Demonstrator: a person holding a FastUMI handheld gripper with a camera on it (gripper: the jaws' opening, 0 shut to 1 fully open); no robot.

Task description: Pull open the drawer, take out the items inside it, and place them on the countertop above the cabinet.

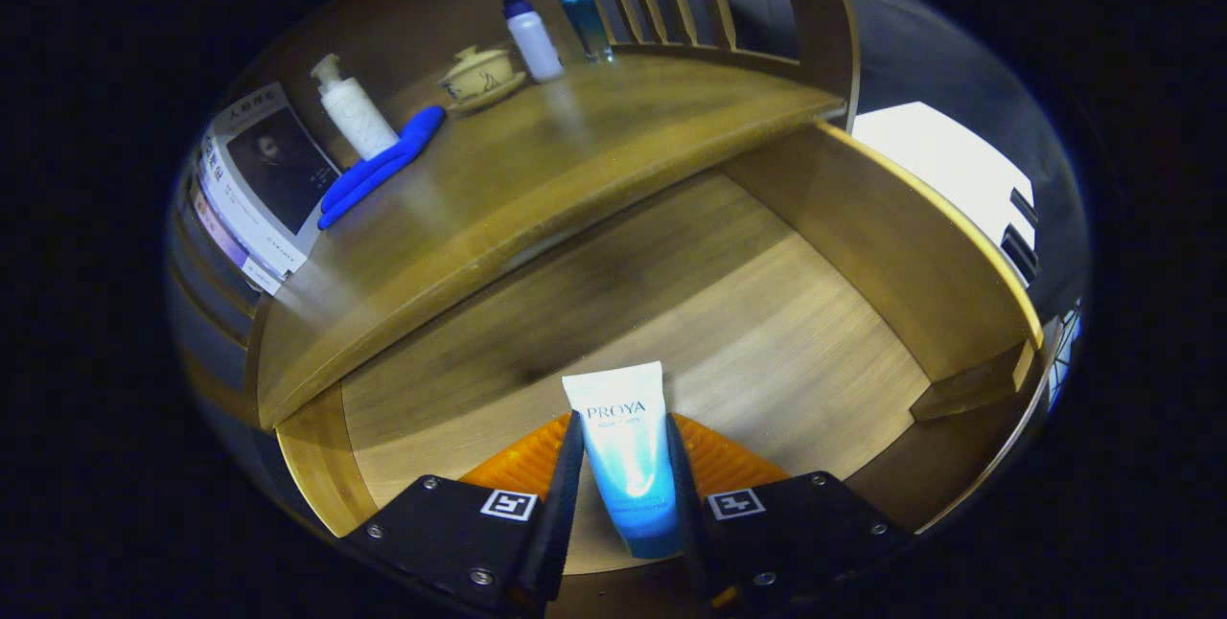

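A tube (625, 451) is clamped between the fingers of the hand-held gripper (623, 504), above the open drawer (767, 332).
It should be lifted clear of the worktop's (537, 169) front edge, then set down short of the bottles.

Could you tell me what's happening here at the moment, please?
A hand-held gripper has its jaws closed on a white and blue cosmetic tube, held over the open wooden drawer. On the countertop above stand a white pump bottle, a blue tool, a lidded cup and two more bottles. The tube is not yet on the countertop.
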